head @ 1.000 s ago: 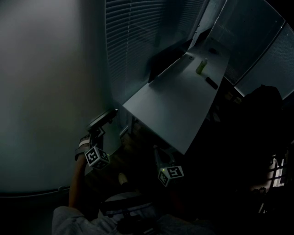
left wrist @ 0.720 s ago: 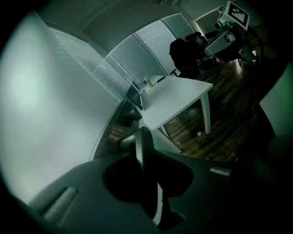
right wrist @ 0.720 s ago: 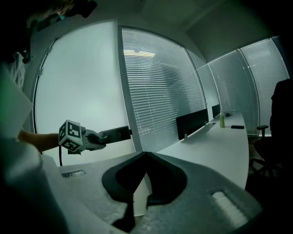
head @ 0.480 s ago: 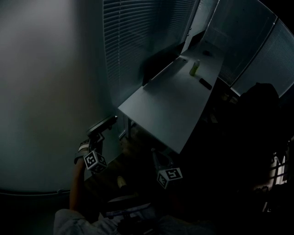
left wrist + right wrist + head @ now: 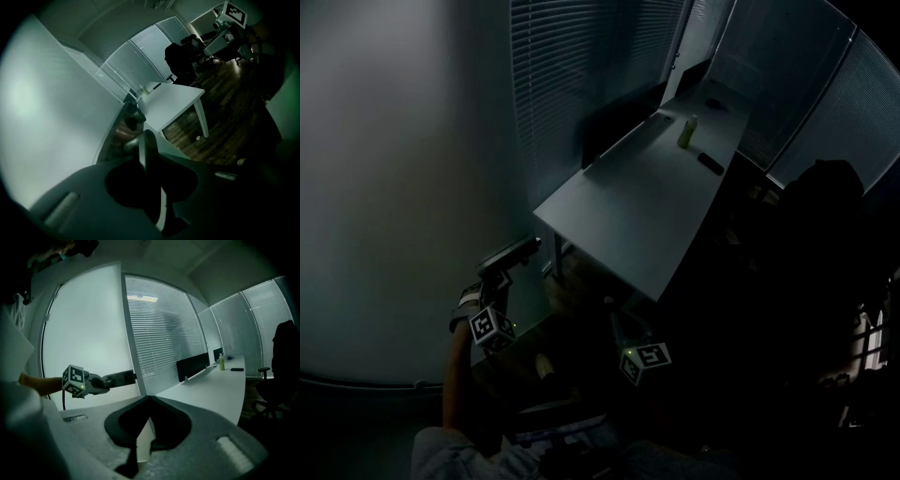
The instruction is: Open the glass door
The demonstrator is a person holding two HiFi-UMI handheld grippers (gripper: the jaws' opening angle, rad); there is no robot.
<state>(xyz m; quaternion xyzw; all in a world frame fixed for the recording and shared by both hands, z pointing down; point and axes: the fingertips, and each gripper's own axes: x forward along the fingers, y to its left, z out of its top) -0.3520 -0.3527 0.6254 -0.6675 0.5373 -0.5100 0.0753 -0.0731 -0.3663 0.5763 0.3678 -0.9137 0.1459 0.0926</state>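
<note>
The frosted glass door [image 5: 384,187] fills the left of the head view and shows pale in the right gripper view [image 5: 89,324]. Its dark bar handle [image 5: 517,247] sticks out from the door's edge. My left gripper [image 5: 501,266] is shut on that handle; the right gripper view shows the grip from the side, the left gripper [image 5: 105,382] on the handle [image 5: 123,377]. In the left gripper view the handle [image 5: 149,159] lies between the jaws of the left gripper [image 5: 143,140]. My right gripper [image 5: 617,315] hangs low beside it, shut and empty [image 5: 149,398].
A long white desk [image 5: 637,206] runs away on the right with a green bottle [image 5: 686,131], a dark flat device [image 5: 710,162] and a dark screen [image 5: 619,122]. Slatted blinds [image 5: 572,75] cover the wall behind. A dark office chair [image 5: 825,216] stands right of the desk.
The desk and blinds have slid up and left in the head view. Both grippers keep nearly the same place in the picture, the left still clamped on the handle.
</note>
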